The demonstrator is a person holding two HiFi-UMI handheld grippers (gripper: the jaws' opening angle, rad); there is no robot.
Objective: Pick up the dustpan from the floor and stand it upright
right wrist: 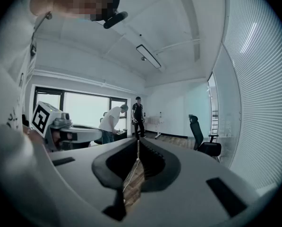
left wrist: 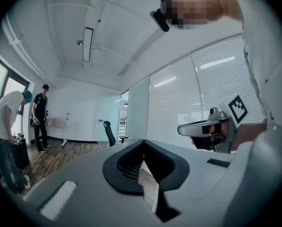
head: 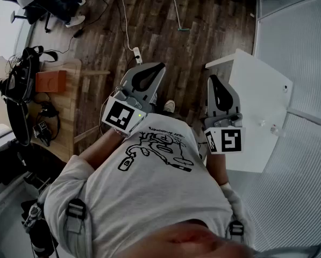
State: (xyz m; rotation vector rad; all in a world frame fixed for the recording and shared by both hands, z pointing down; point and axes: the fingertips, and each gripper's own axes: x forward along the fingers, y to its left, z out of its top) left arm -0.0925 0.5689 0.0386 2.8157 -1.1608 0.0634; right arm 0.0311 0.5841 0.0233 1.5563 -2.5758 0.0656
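A thin long handle [head: 178, 12] with a teal piece at its far end lies on the wooden floor at the top of the head view; it may be the dustpan, though most of it is cut off. Both grippers are held in front of the person's chest, well short of it. My left gripper [head: 156, 69] is shut, its jaws meeting at the tip [left wrist: 143, 144] with nothing between them. My right gripper [head: 212, 80] is shut and empty as well [right wrist: 137, 142]. Each gripper shows in the other's view: the right one [left wrist: 204, 127] and the left one [right wrist: 65, 129].
A white table [head: 259, 98] stands close at the right, against the blinds. A wooden desk [head: 66, 109] at the left carries an orange box [head: 51, 81] and black gear. A white cable with a power strip [head: 136, 55] runs over the floor. Two people [right wrist: 117, 122] and an office chair [right wrist: 202, 136] are farther off.
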